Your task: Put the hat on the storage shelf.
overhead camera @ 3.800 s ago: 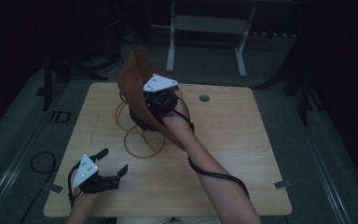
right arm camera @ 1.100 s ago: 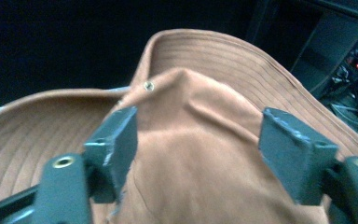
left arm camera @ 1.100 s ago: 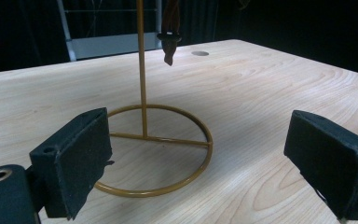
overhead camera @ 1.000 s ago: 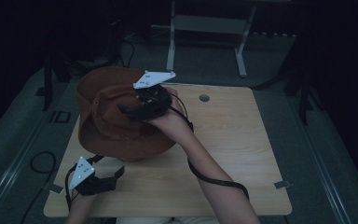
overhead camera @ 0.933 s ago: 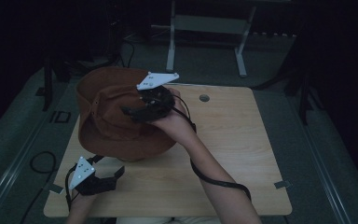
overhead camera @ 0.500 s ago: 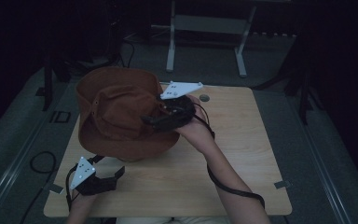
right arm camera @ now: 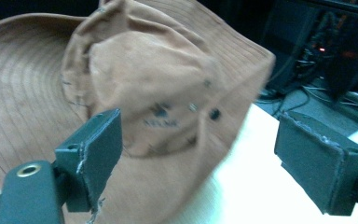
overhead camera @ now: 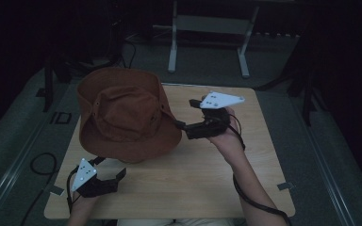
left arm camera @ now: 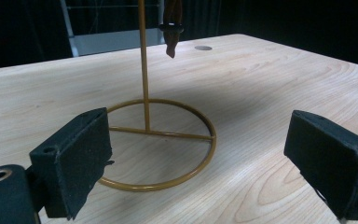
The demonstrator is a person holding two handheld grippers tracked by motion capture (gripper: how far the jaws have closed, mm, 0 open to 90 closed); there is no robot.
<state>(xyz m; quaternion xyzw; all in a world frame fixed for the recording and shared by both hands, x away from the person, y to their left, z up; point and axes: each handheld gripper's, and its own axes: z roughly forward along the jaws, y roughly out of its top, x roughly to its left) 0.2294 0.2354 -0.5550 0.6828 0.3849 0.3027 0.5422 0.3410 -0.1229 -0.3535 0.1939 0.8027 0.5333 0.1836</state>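
A brown wide-brimmed hat (overhead camera: 122, 113) sits on top of a gold wire stand (left arm camera: 144, 70) at the left of the wooden table (overhead camera: 207, 179). To the hat's right, my right gripper (overhead camera: 186, 114) is held above the table and points at the hat (right arm camera: 158, 84). Its jaws have just been opening and nothing is between them (right arm camera: 214, 158). My left gripper (overhead camera: 111, 165) rests open near the front left edge, under the brim. It looks at the stand's ring base (left arm camera: 209, 135), with its jaws (left arm camera: 205, 158) apart from the ring. A brown strap end (left arm camera: 170, 32) hangs beside the pole.
The table has a small round hole (left arm camera: 203, 47) near its far edge. A grey metal frame (overhead camera: 207, 23) stands behind the table on the dark floor. A black cable (overhead camera: 37, 162) loops on the floor at the left. The right half of the table is bare wood.
My right gripper let go of the hat on the stand and drew away to the right, a little lower. The hat stays on the stand. My left gripper has not moved.
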